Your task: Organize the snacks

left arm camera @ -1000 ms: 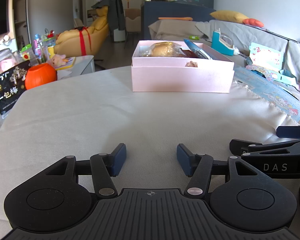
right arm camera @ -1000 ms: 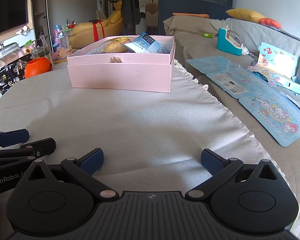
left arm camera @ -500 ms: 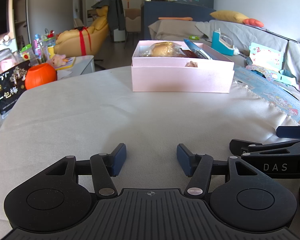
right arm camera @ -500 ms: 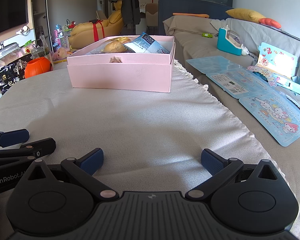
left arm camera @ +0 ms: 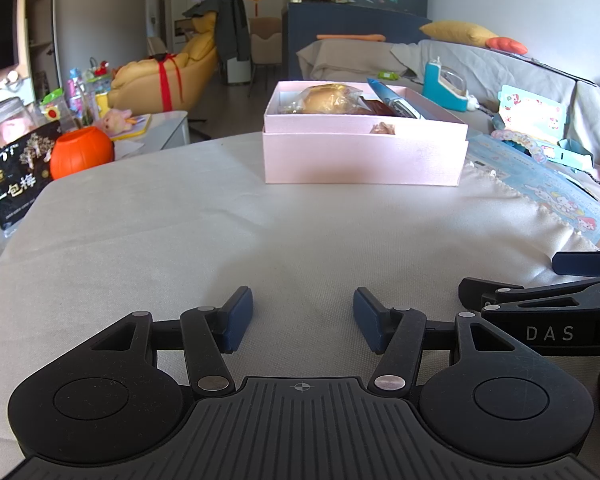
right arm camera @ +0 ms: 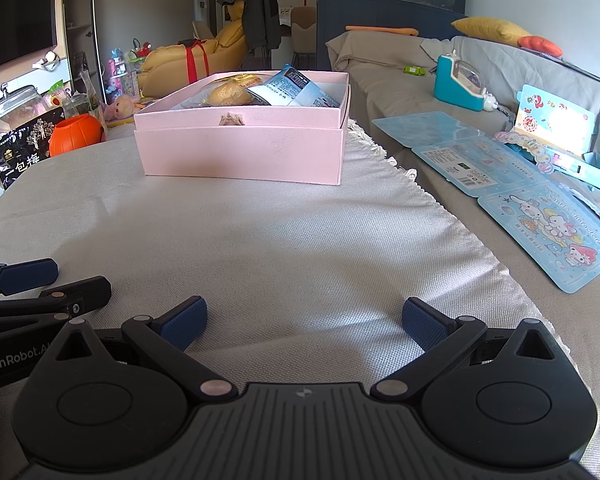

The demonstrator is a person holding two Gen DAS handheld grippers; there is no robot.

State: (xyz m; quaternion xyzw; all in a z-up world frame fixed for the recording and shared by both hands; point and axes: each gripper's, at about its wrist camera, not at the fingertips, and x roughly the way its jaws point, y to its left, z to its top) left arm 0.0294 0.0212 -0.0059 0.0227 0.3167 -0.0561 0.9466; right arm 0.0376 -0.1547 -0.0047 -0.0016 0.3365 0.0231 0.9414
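Observation:
A pink box point(left arm camera: 364, 156) point(right arm camera: 240, 152) stands on the grey cloth-covered table, well ahead of both grippers. Inside it lie a wrapped bun point(left arm camera: 328, 98) point(right arm camera: 230, 94), a blue snack packet point(right arm camera: 296, 88) point(left arm camera: 392, 96) and a dark brown packet point(left arm camera: 380, 107). My left gripper point(left arm camera: 303, 318) rests low over the cloth, open, with nothing between its fingers. My right gripper point(right arm camera: 303, 320) sits beside it to the right, open wider and holding nothing. Each gripper shows at the edge of the other's view.
At the table's left edge stand an orange pumpkin-shaped pot point(left arm camera: 81, 152), a black snack bag point(left arm camera: 16, 184) and a glass jar point(right arm camera: 8, 120). To the right, a sofa holds blue cartoon cards point(right arm camera: 548, 224) and a teal toy point(right arm camera: 458, 84).

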